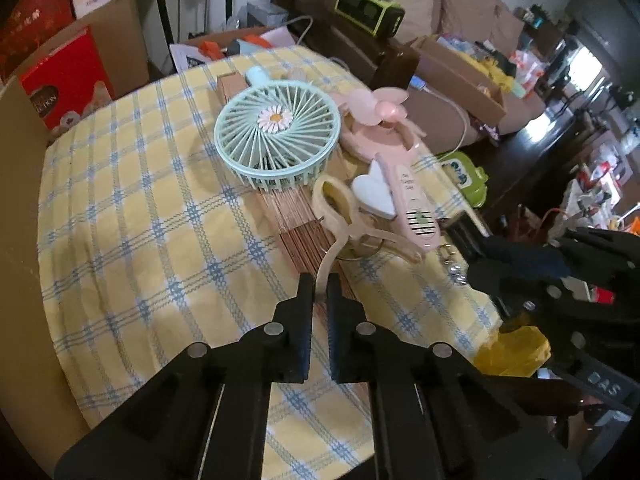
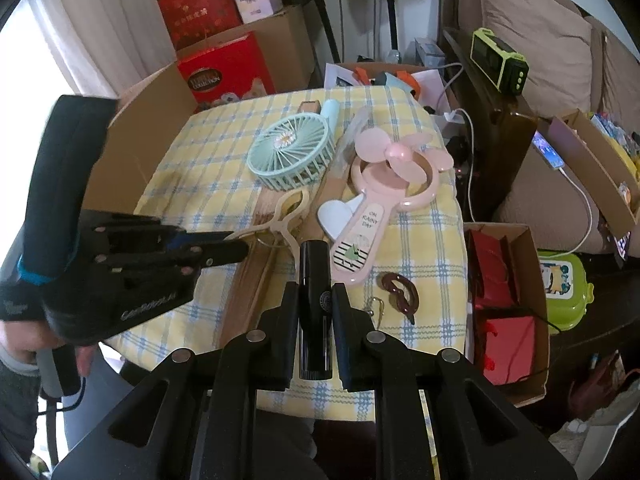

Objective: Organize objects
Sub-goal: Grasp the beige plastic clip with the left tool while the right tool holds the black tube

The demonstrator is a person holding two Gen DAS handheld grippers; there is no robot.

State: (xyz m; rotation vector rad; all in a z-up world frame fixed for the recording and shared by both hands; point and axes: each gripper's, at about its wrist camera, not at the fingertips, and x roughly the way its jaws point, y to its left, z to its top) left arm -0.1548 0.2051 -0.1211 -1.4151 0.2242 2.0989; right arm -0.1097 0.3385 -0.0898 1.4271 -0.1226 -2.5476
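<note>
Left gripper (image 1: pixel 320 286) is pinching the tail end of a beige clip (image 1: pixel 340 216), fingers (image 1: pixel 306 300) clamped together on its thin leg, with the looped head of the clip lying farther out toward the mint fan (image 1: pixel 276 136). The clip is resting on a strip of ribbed brown cardboard (image 1: pixel 296 224) that is running across the yellow checked tabletop (image 1: pixel 140 220).

Right gripper (image 2: pixel 316 292) is holding a black cylindrical flashlight (image 2: pixel 314 300) upright between its fingers (image 2: pixel 288 312), both sides pressing on the barrel, the top end sticking out past the fingertips. The flashlight is sitting above the near edge of the tabletop, just beside the handle of the pink handheld fan (image 2: pixel 376 208).

The mint fan, with a daisy at its centre, is lying at mid tabletop, touching the pink fan's area on the right side. A white heart-shaped piece (image 2: pixel 336 212) is lying against the pink fan's handle. A dark brown hair claw (image 2: pixel 400 292) is lying near the right gripper, apart from its fingers. In the right wrist view, the left gripper is reaching in from the left, with a person's hand (image 2: pixel 24 328) on its grip.
</note>
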